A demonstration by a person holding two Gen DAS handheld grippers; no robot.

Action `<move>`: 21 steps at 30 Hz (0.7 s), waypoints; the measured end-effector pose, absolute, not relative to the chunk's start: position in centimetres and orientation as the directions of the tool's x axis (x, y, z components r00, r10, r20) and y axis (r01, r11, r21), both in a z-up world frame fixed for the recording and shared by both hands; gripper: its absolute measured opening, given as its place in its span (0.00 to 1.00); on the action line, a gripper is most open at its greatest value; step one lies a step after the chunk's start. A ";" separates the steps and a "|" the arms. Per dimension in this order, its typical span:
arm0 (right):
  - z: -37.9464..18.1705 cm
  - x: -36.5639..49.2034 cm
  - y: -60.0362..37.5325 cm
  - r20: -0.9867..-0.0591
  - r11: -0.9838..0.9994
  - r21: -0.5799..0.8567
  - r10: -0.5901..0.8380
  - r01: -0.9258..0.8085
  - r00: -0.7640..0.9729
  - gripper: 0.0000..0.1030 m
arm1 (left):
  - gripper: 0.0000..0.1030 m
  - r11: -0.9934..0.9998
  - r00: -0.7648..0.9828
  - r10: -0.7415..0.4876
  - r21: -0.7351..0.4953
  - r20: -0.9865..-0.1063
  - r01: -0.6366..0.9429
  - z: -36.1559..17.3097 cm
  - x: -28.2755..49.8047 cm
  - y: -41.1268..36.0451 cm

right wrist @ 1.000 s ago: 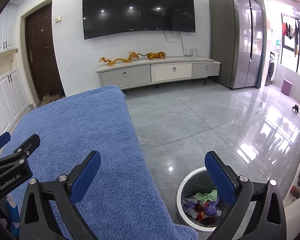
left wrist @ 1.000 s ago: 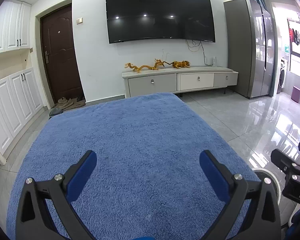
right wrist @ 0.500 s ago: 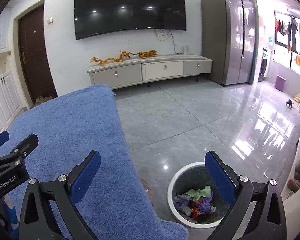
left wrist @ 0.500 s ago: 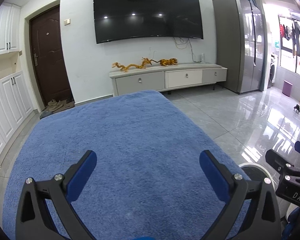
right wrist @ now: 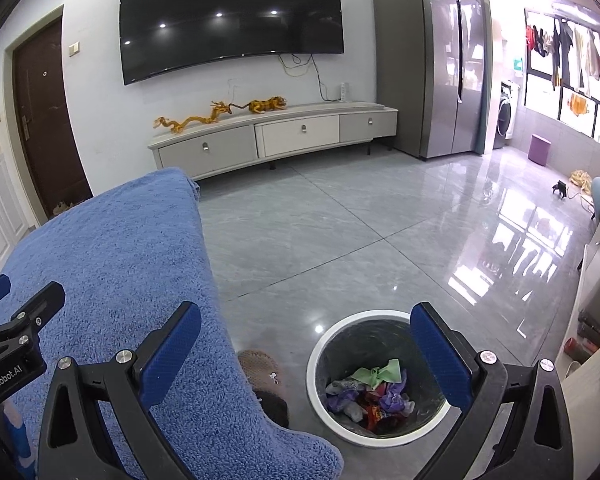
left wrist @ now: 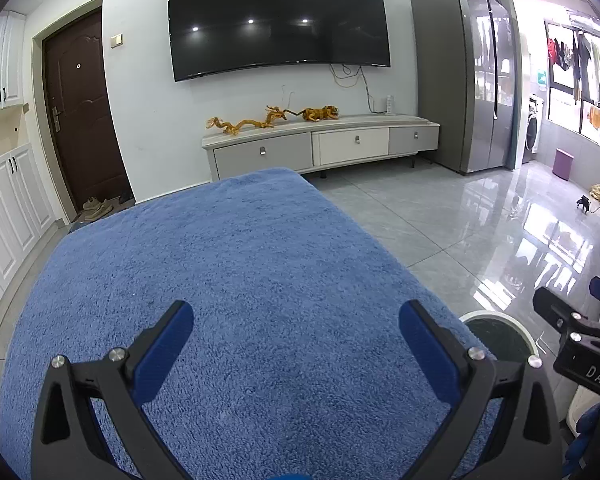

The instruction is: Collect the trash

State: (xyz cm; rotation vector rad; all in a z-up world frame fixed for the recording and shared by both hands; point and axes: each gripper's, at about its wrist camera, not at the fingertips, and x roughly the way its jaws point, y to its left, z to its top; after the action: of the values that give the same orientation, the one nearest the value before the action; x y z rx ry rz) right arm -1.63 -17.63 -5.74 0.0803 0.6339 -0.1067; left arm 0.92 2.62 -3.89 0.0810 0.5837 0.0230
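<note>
- Left wrist view: the left gripper (left wrist: 296, 344) hangs over the table (left wrist: 236, 280), which is covered by a blue towel; its blue-padded fingers (left wrist: 162, 350) are spread wide apart with nothing between them.
- No loose trash shows on the towel in this view.
- At the right edge, past the table's corner, the white rim of the bin (left wrist: 496, 320) peeks out, partly hidden behind the left gripper's right finger.
- The right gripper (left wrist: 580, 336) enters from the right, just beside the bin; only part of it shows here.
- Right wrist view: the right gripper (right wrist: 306, 350) is held above the floor (right wrist: 340, 232) at the table's edge, its fingers (right wrist: 440, 356) wide apart and holding nothing.
- The bin (right wrist: 320, 360) stands on the floor just beside the table, below the right finger.
- The trash (right wrist: 370, 394), crumpled wrappers in green, purple, red and white, lies in the bottom of the bin.
- A brown slipper (right wrist: 260, 368) lies on the floor between the towel's hanging edge and the bin.
- The left gripper (right wrist: 16, 336) shows at the left edge, over the towel.
</note>
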 end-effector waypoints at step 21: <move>-6.0 -1.7 -17.9 -0.593 0.990 0.038 -0.086 0.134 0.801 0.99 | 1.00 0.997 0.837 0.036 0.081 -0.547 0.010 -4.1 0.8 2.2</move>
State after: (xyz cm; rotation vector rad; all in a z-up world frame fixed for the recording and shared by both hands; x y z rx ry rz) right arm -1.68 -17.86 -6.05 0.0790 0.6319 -0.1177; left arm 0.75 2.18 -4.10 0.0820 0.5798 0.0138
